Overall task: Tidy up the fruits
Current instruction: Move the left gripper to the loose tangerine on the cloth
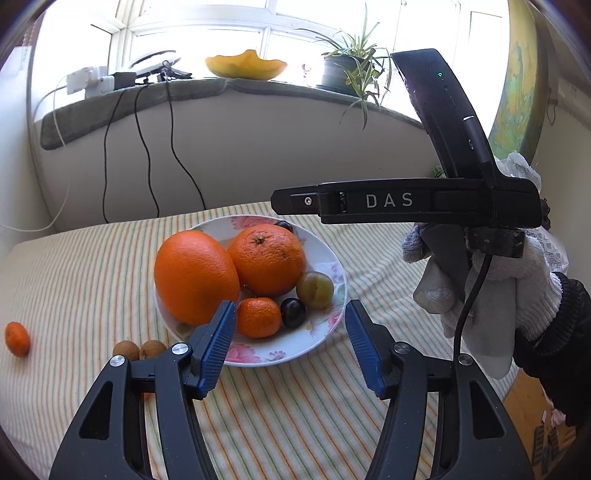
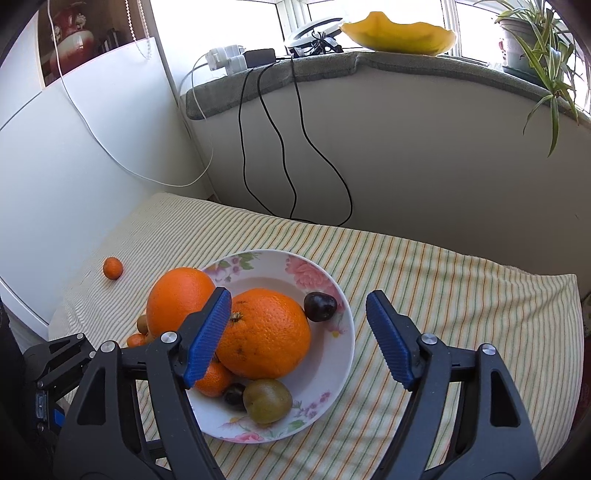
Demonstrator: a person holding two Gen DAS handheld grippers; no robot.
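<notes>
A floral plate [image 1: 325, 254] [image 2: 332, 373] on the striped cloth holds two big oranges [image 1: 195, 277] [image 1: 267, 258], a small mandarin [image 1: 258, 317], a green plum [image 1: 315, 290] and dark cherries [image 1: 293, 312] [image 2: 320, 305]. A loose mandarin [image 1: 17, 338] [image 2: 112, 267] and two brown longans [image 1: 125, 350] [image 1: 153, 349] lie on the cloth left of the plate. My left gripper [image 1: 291, 336] is open and empty over the plate's near edge. My right gripper [image 2: 297, 332] is open and empty above the plate; its body shows at the right of the left wrist view [image 1: 406, 203].
The striped cloth [image 2: 443, 288] covers the table, which meets a white wall at the left and back. Black cables [image 2: 269, 129] hang from the windowsill. A yellow bowl [image 2: 399, 35] and a potted plant [image 2: 532, 40] stand on the sill.
</notes>
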